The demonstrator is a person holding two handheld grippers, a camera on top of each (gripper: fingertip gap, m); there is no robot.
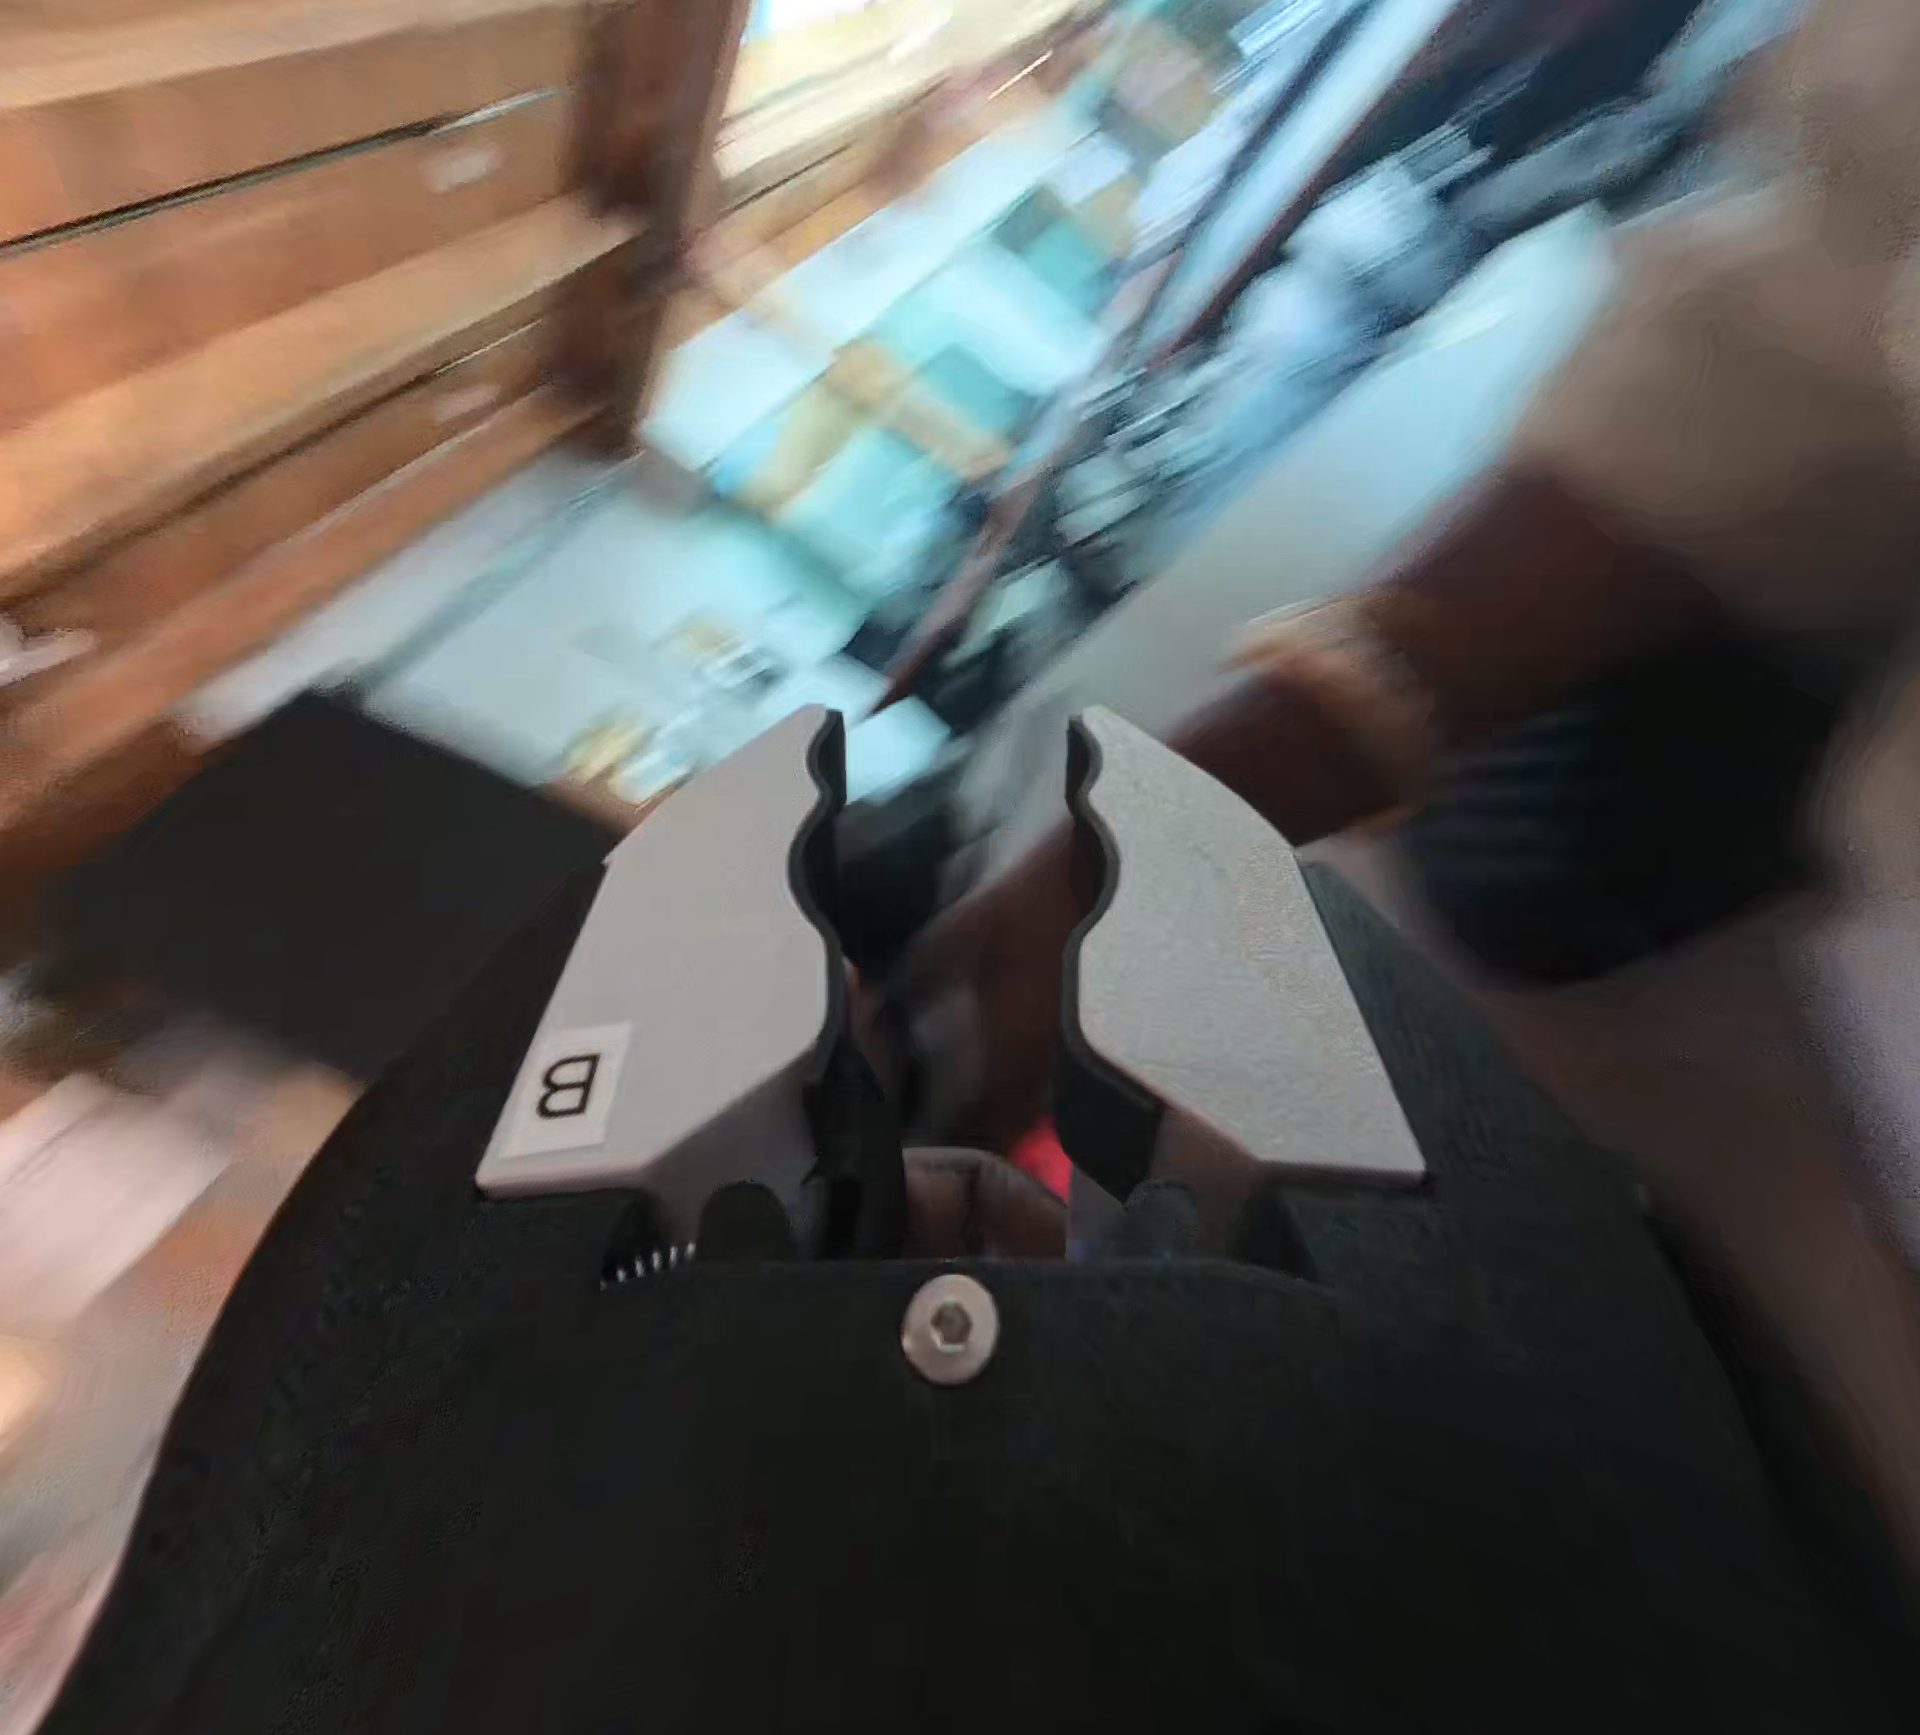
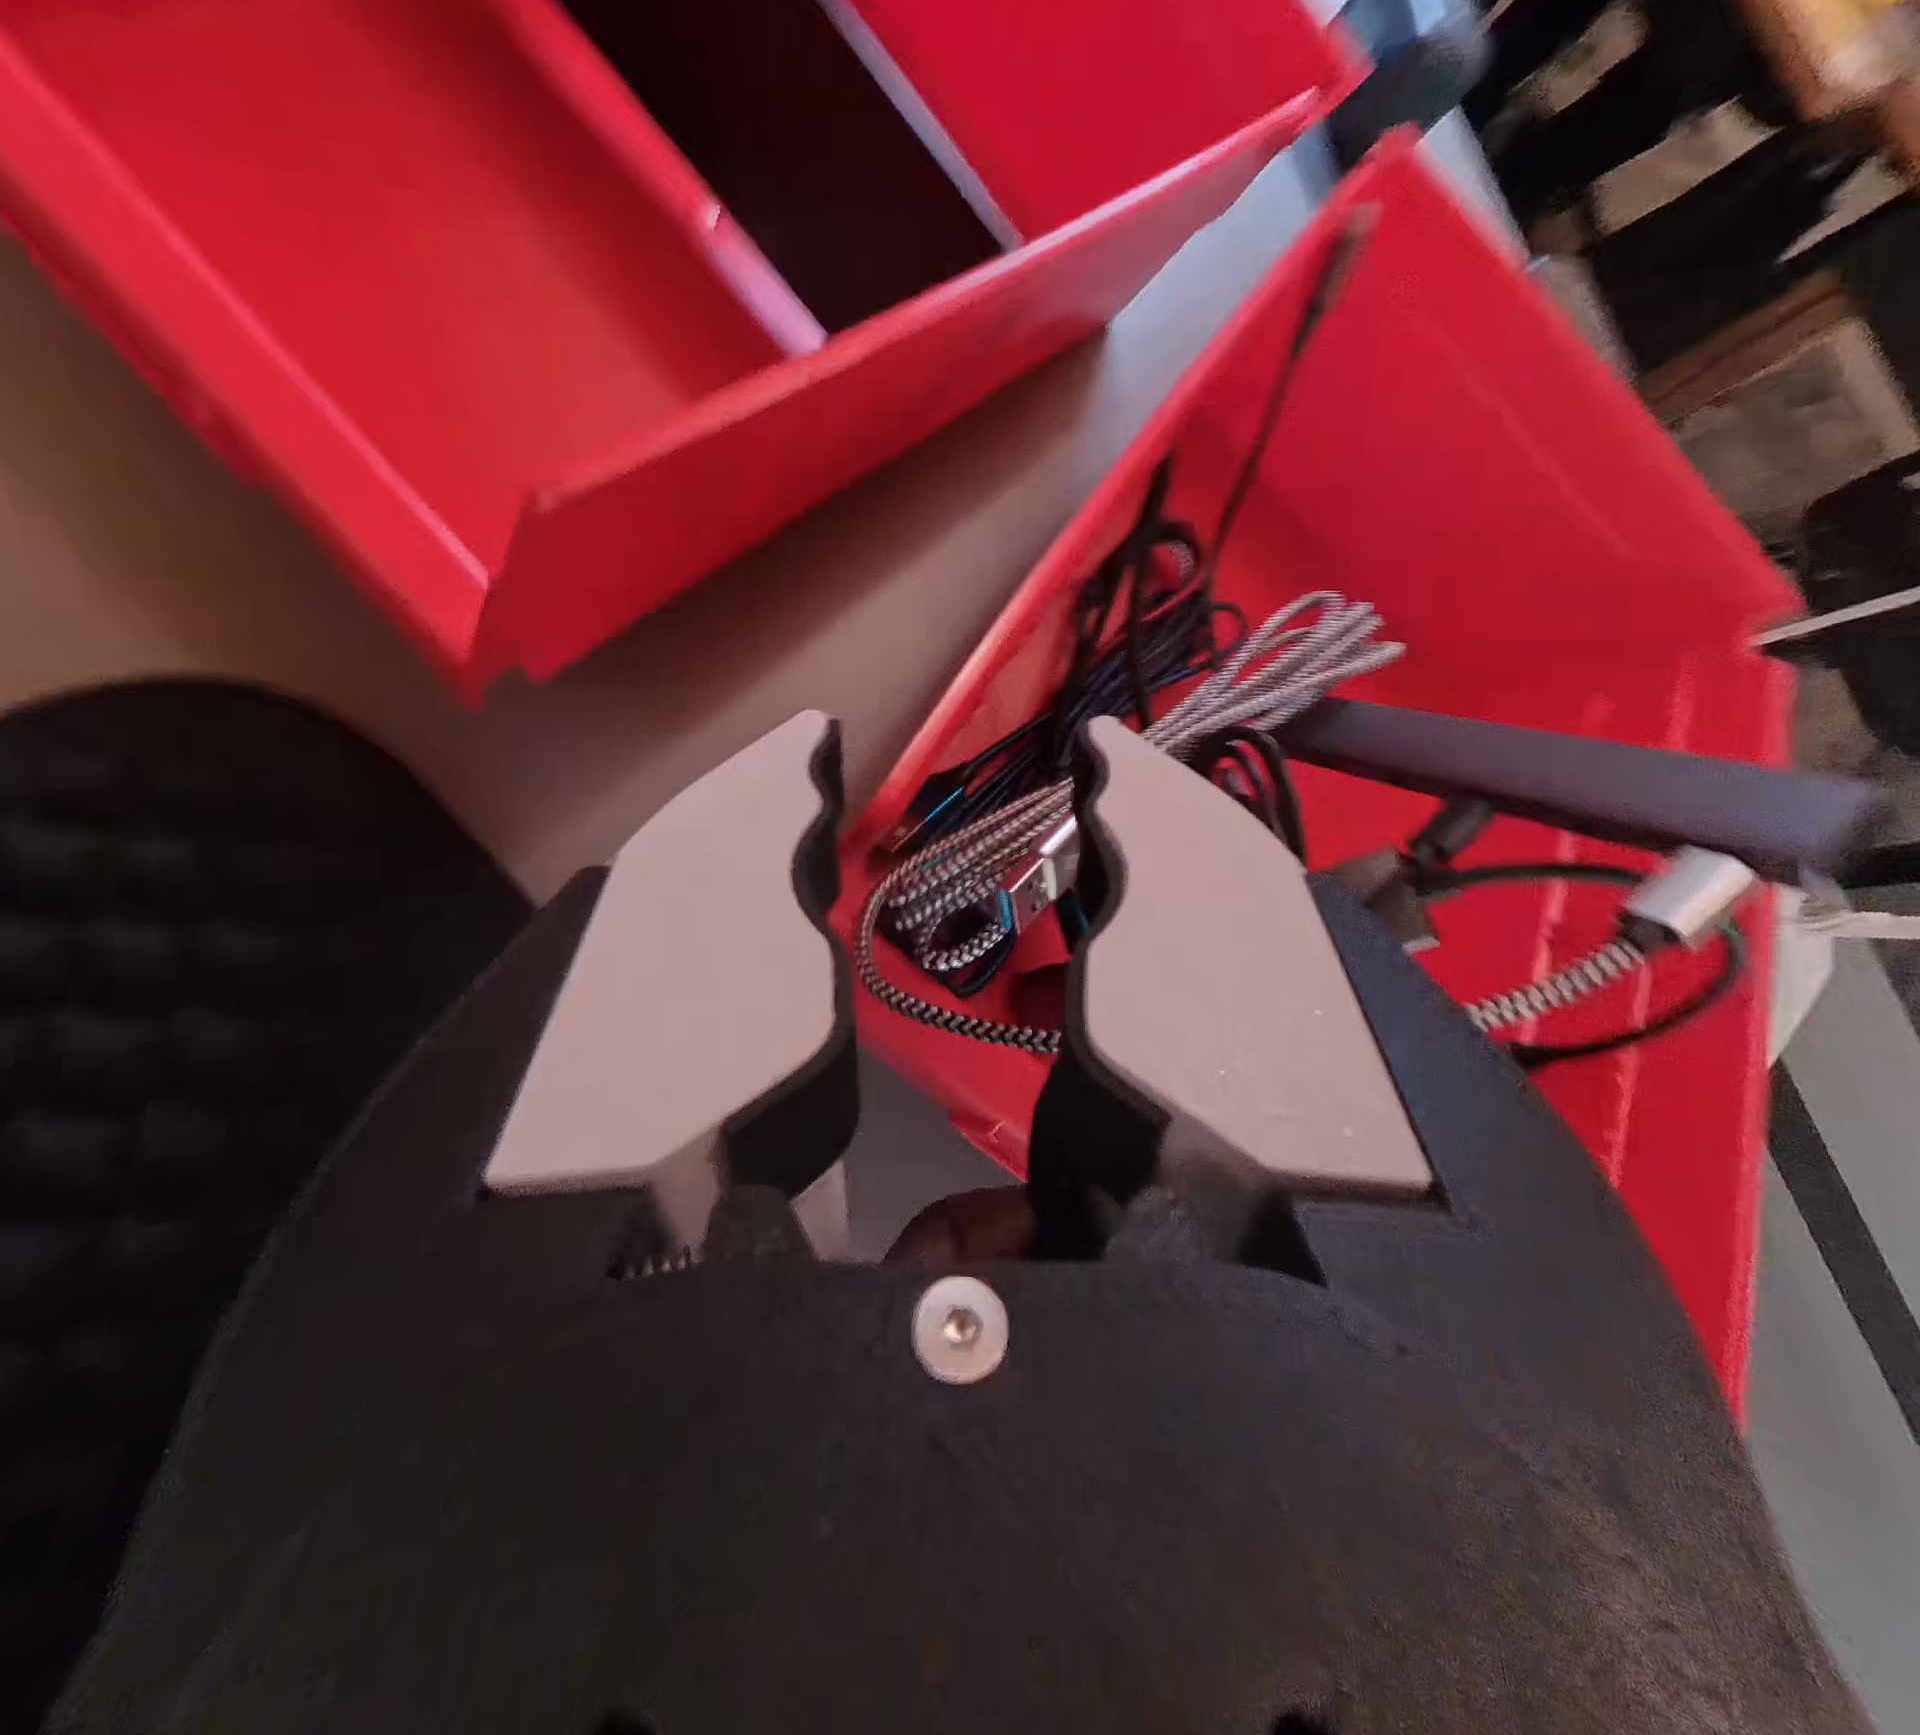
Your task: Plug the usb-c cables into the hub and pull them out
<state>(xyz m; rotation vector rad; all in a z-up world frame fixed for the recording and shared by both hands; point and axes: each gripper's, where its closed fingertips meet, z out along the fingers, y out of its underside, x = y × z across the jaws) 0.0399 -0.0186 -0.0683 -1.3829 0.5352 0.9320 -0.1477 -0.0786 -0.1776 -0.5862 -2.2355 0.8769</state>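
In the right wrist view my right gripper (image 2: pixel 956 750) is open and empty, hovering over the near corner of a red bin (image 2: pixel 1475 459). The bin holds a tangle of cables: a grey braided cable (image 2: pixel 1247 677), thin black cables (image 2: pixel 1143 584) and a silver-tipped plug on a braided cable (image 2: pixel 1683 906). A long dark grey hub (image 2: pixel 1579 781) lies across the bin's right side. In the left wrist view my left gripper (image 1: pixel 956 750) is open and empty, raised and pointing at a heavily blurred room. No cable or hub shows there.
A second red bin (image 2: pixel 436 272) with a divider stands to the upper left on the pale table (image 2: pixel 260 605). A black textured pad (image 2: pixel 156 906) lies at the left. Blurred wooden shelving (image 1: pixel 291 231) and dark shapes fill the left wrist view.
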